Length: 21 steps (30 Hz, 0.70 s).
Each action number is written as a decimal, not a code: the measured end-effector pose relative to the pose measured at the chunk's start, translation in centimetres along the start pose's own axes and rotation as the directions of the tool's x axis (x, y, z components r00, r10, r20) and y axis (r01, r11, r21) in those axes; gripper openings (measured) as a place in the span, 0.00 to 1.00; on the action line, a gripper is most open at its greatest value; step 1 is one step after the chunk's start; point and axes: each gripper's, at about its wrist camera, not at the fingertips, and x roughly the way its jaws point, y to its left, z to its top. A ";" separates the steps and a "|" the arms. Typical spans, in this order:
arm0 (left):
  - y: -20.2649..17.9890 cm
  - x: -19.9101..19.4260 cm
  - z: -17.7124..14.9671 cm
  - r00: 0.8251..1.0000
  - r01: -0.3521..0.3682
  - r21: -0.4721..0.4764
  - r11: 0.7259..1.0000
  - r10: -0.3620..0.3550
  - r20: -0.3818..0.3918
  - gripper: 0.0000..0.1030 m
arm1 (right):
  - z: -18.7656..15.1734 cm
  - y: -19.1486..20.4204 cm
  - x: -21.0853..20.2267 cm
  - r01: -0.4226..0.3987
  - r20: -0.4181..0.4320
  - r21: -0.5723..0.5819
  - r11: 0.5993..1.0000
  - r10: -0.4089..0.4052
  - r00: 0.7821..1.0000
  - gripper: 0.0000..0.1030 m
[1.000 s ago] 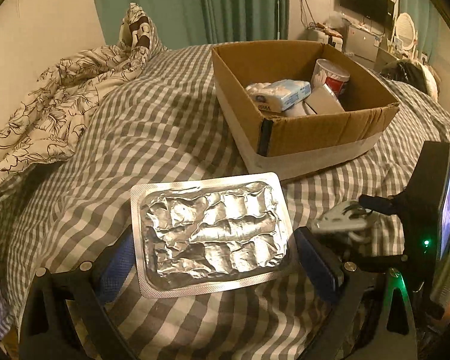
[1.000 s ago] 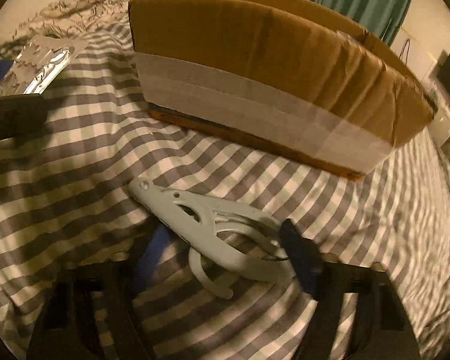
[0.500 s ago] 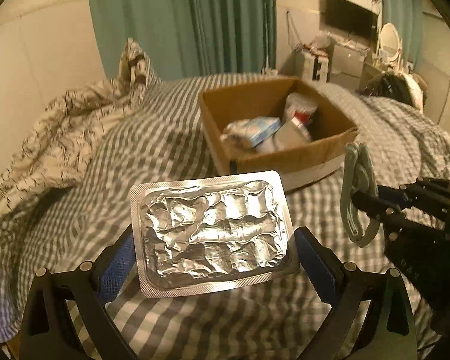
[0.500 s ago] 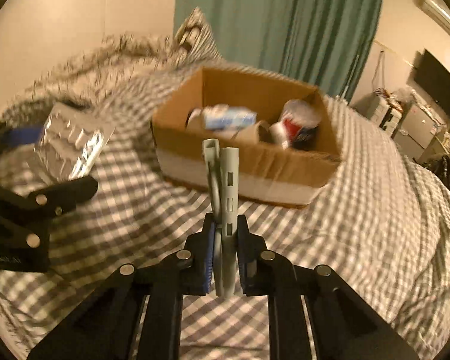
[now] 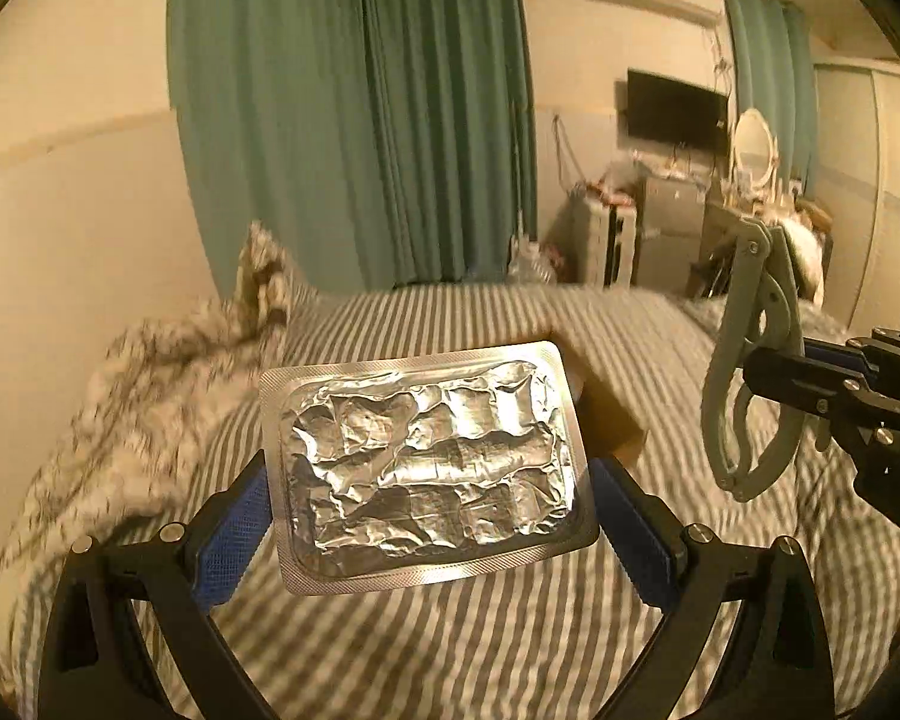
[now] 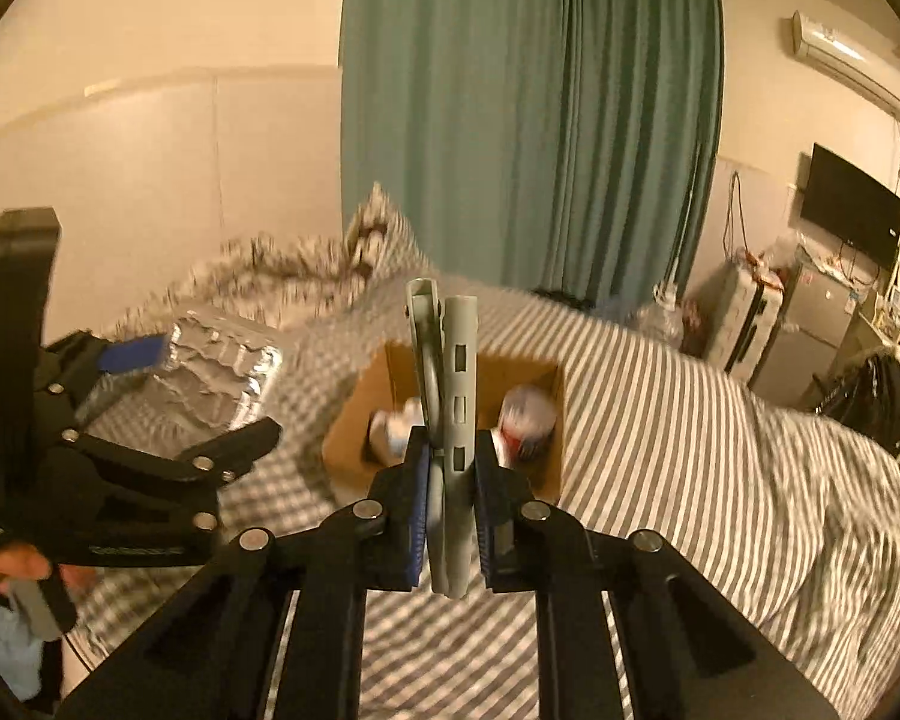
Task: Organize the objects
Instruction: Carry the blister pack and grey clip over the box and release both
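A: What do the left tongs point(image 5: 429, 534) hold?

B: They are clenched on a foil blister pack point(image 5: 429, 468). The two blue pads press its left and right edges. The pack is flat and faces the camera, with its foil side crumpled. It is in the air above the bed point(image 5: 450, 630), which has a grey and white striped cover.

A: And the right tongs point(image 6: 447, 516)?

B: They are clenched on a grey plastic clip point(image 6: 447, 420). The clip stands upright between the blue pads and its top end rises well above them. In the left wrist view the same clip point(image 5: 750, 372) is seen from the side, to the right of the blister pack, with the right tongs point(image 5: 810, 378) gripping it near its middle.

A: Where is the cardboard box?

B: The cardboard box point(image 6: 354, 420) lies on the bed, directly behind the clip in the right wrist view. It is open at the top. Inside I see a white packet point(image 6: 390, 429) on the left of the clip and a red and white can point(image 6: 528, 420) on the right of it. In the left wrist view only a corner of the box point(image 5: 612, 420) shows behind the blister pack.

A: Is the blister pack near the box?

B: It point(image 6: 222, 366) is to the left of the box and higher, held by the left tongs point(image 6: 168, 396). It does not touch the box.

A: Anything else on the bed?

B: A patterned blanket point(image 5: 150, 378) is heaped to the left of the box, but it is blurred.
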 end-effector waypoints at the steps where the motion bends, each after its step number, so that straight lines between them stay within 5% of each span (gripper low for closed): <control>1: 0.0 0.5 0.9 1.000 0.004 -0.001 1.000 -0.004 0.009 0.98 | 0.8 -0.3 0.1 -0.002 0.007 0.002 1.000 0.002 1.000 0.12; 11: -0.3 10.7 5.0 0.998 0.004 -0.002 1.000 -0.005 -0.058 0.98 | 5.7 -4.1 8.2 -0.049 -0.072 0.054 0.997 0.053 0.996 0.12; 21: -0.5 20.5 1.9 0.986 0.021 -0.003 1.000 -0.021 -0.163 0.98 | 1.7 -7.0 20.5 -0.092 -0.234 0.117 0.989 0.117 0.965 0.12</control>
